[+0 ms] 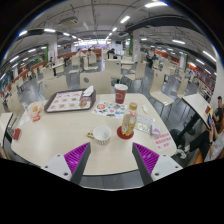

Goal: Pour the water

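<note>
A clear bottle (pixel 128 121) with an orange label and a red cap stands upright on the beige table (pixel 60 135), beyond my fingers and a little right of centre. Just left of it sits a small white cup (pixel 101 134). Farther back stands a red paper cup (pixel 120 94). My gripper (pixel 111 157) hangs over the table's near edge, open, with its purple pads (pixel 76 155) wide apart and nothing between them. The bottle and the white cup are a short way ahead of the fingertips.
A tray (pixel 68 101) with a patterned surface lies at the back left. A small cup (pixel 36 113) stands at the left. Bits of packaging (pixel 104 108) and a red-and-white item (pixel 160 139) lie on the right side. Chairs (pixel 185 115) and other tables surround this one.
</note>
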The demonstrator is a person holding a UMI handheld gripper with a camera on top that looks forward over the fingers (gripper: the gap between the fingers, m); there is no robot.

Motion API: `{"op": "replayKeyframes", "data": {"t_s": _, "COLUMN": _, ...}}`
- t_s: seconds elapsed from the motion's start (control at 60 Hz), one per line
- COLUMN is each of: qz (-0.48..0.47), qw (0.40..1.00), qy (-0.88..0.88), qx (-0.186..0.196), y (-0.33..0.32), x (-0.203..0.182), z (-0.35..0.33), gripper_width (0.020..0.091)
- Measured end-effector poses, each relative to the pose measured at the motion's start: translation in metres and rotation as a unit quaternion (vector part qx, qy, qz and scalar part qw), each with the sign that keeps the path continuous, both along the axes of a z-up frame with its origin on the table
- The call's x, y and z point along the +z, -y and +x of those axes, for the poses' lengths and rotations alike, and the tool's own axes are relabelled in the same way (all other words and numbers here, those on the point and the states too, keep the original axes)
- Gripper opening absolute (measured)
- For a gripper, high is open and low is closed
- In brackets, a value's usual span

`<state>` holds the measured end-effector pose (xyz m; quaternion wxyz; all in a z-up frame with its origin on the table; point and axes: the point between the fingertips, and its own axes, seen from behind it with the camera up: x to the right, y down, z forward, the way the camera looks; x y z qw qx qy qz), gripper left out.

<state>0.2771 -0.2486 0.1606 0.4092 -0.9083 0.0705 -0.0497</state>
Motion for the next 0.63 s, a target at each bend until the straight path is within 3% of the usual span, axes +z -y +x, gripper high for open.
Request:
{"op": "replayKeyframes", "data": {"t_s": 0.383, "qz": -0.008, "qw": 0.999, "qy": 0.008, "qx": 0.031, "y": 0.029, "x": 0.012, "z": -0.031, "gripper_width": 0.0852}}
{"op": "replayKeyframes", "data": {"t_s": 0.633, "qz": 0.002, "qw": 0.999, "qy": 0.025, "qx": 0.029, "y": 0.025, "x": 0.02, "z": -0.028, "gripper_width": 0.0852}}
